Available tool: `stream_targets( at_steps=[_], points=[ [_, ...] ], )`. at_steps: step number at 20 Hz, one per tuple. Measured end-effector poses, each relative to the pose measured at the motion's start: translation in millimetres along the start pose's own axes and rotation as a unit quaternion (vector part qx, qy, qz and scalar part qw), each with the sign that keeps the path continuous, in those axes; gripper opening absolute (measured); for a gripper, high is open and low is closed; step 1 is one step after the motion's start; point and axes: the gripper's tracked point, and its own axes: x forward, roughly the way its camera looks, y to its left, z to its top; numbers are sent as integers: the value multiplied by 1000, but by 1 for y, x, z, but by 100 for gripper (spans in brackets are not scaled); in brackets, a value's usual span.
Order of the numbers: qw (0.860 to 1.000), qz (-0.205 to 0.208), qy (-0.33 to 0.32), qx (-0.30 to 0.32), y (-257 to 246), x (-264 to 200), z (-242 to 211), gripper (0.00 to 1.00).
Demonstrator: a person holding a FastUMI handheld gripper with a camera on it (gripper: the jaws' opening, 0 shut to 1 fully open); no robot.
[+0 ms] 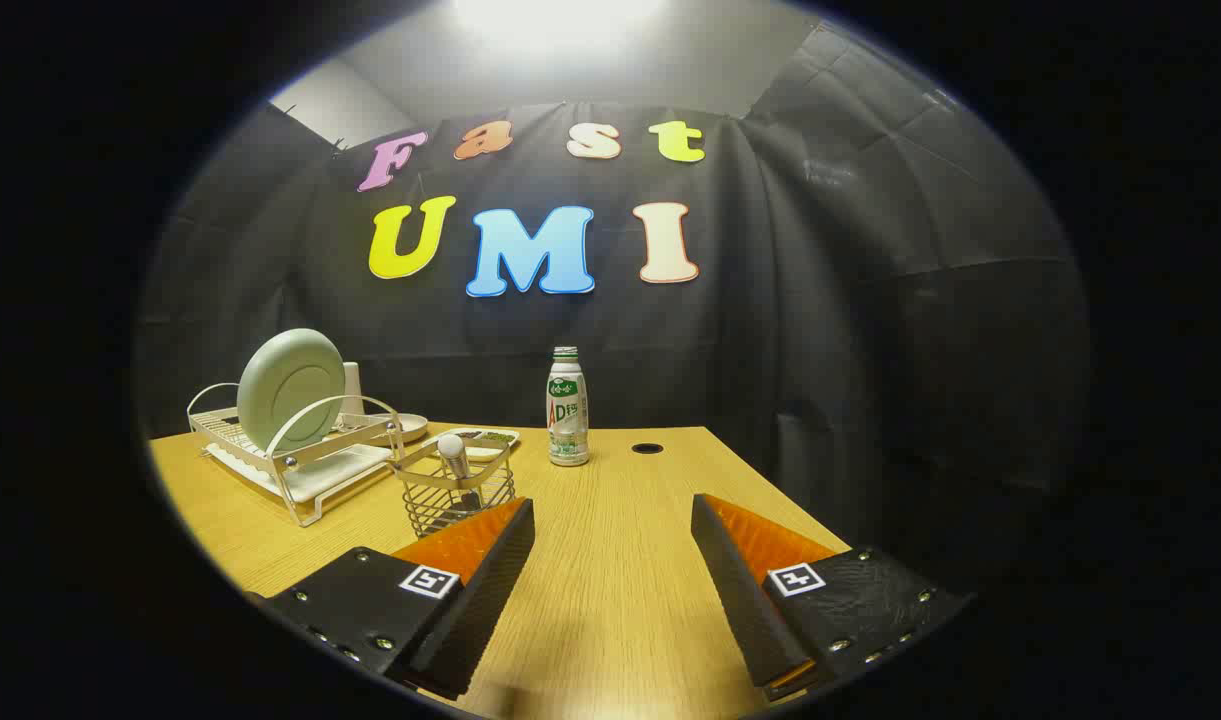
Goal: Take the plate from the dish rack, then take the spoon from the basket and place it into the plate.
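Table [610, 600]: a light wood-grain top runs from the lower centre of the frame back to the black cloth wall, with a small dark round hole [647, 448] near its far edge, right of centre.
Gripper [613, 520]: its two fingers rise from the bottom of the frame, spread wide apart with bare tabletop between them, pinching nothing; each finger carries a small square marker on its outer block.
Dish rack [300, 460]: a pale wire rack on a white drip tray sits at the left of the frame, on the table's far left, well beyond the left finger.
Plate [290, 390]: a pale green round plate stands on edge in the rack, leaning slightly, its underside turned toward the camera.
Basket [455, 495]: a small wire basket stands just right of the rack and just ahead of the left finger's tip, which overlaps its lower corner in this view.
Bottle [568, 407]: a small white bottle with a green label and cap stands upright at centre frame, near the table's far edge, beyond the gap between the fingers.
Small tray [480, 438]: a shallow white dish lies behind the basket, between rack and bottle.
Spoon [456, 460]: it stands in the basket, its rounded pale end sticking up above the rim.
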Motion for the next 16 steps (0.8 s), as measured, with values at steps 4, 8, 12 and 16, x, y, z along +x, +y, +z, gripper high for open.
stream_targets(
  at_steps=[4, 8, 12, 16],
  points=[
    [1000, -5, -1, 0, -1, 5, -1, 97],
    [1000, -7, 29, 8, -4, 35, -12, 97],
    [999, -31, 10, 6, -17, 71, 7, 97],
    [997, -80, -13, -5, -43, 62, 52, 97]
  ],
)
